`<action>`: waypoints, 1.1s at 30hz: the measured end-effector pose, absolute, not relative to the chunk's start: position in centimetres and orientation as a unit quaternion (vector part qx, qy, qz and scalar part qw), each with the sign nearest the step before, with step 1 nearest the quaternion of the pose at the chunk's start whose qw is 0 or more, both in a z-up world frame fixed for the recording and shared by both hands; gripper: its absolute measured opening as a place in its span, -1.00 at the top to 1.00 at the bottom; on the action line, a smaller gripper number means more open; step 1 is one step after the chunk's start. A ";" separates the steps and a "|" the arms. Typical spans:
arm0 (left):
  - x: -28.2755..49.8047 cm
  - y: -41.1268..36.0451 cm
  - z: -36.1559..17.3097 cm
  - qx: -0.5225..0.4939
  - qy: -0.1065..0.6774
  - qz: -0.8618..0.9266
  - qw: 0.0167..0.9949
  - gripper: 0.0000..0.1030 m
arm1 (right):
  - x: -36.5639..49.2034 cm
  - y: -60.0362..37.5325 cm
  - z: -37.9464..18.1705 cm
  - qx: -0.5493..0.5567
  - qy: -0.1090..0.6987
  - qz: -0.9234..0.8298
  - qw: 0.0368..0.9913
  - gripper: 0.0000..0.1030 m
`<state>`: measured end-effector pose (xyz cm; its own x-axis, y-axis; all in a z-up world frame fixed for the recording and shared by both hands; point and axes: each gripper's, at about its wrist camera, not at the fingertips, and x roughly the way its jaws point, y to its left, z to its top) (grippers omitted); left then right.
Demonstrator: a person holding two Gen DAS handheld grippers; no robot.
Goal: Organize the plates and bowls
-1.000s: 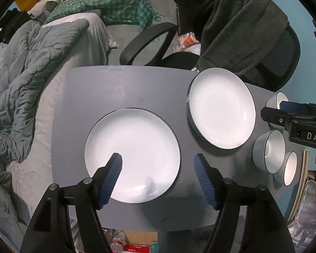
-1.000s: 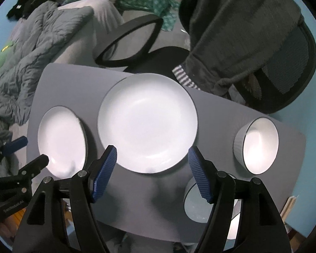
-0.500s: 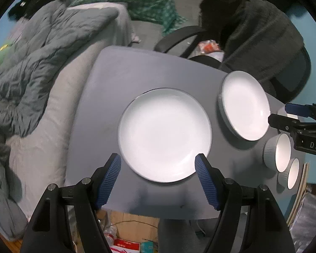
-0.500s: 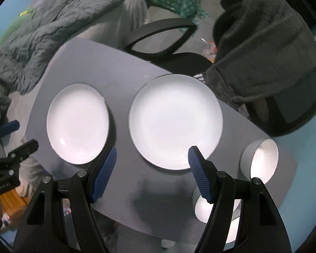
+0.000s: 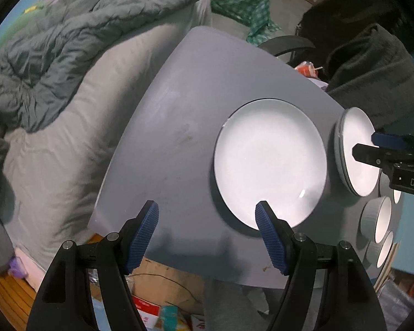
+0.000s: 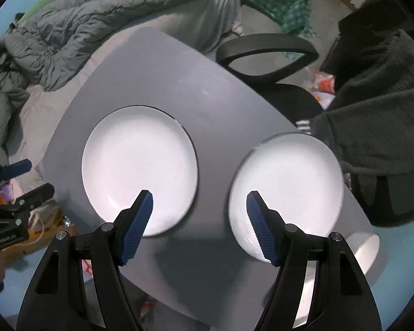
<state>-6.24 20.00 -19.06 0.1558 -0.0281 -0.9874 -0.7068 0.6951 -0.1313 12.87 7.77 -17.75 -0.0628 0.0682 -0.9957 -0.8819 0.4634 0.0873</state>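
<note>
A bed (image 5: 77, 88) with a rumpled grey quilt (image 5: 55, 44) flanks the grey tabletop (image 5: 179, 127). Two white plates lie apart on it: the left plate (image 6: 139, 169) and the right plate (image 6: 285, 190). White bowls (image 5: 379, 219) cluster near the right edge. Left claw (image 5: 207, 234) and right claw (image 6: 198, 226) hang above with jaws spread, gripping nothing.

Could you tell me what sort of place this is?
Probably a bedroom or small living space in a home: a rumpled grey duvet on a bed sits beside the grey table, with an office chair draped in clothing and clutter on the floor.
</note>
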 end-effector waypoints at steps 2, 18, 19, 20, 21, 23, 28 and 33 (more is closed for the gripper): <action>-6.4 20.5 -20.0 -0.318 0.603 0.246 0.689 -0.43 | 13.1 8.6 -18.8 -0.334 0.614 0.399 0.593 -0.35; -4.3 22.0 -24.2 -0.324 0.599 0.235 0.693 -0.43 | 13.4 11.1 -24.9 -0.326 0.619 0.419 0.579 -0.34; -4.2 22.0 -24.3 -0.324 0.599 0.233 0.694 -0.43 | 13.5 11.1 -25.2 -0.324 0.621 0.418 0.578 -0.32; -4.1 22.0 -24.5 -0.323 0.600 0.232 0.694 -0.43 | 13.5 11.0 -25.4 -0.320 0.624 0.420 0.576 -0.30; -4.0 21.9 -24.7 -0.322 0.602 0.232 0.693 -0.43 | 13.4 11.1 -25.5 -0.318 0.626 0.420 0.576 -0.28; -3.7 21.8 -25.1 -0.324 0.604 0.228 0.691 -0.43 | 13.4 11.1 -25.8 -0.315 0.629 0.417 0.575 -0.27; -3.2 21.9 -25.8 -0.333 0.604 0.219 0.690 -0.43 | 13.4 10.6 -26.6 -0.308 0.644 0.407 0.569 0.15; -3.0 21.8 -26.2 -0.343 0.606 0.215 0.685 0.13 | 13.2 10.1 -26.3 -0.297 0.645 0.410 0.573 0.34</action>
<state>-2.98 21.81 -26.17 0.1743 -0.1214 -0.9772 -0.7104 0.6717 -0.2101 13.25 10.13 -26.29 -0.1680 0.0865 -0.9820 -0.8524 0.4876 0.1887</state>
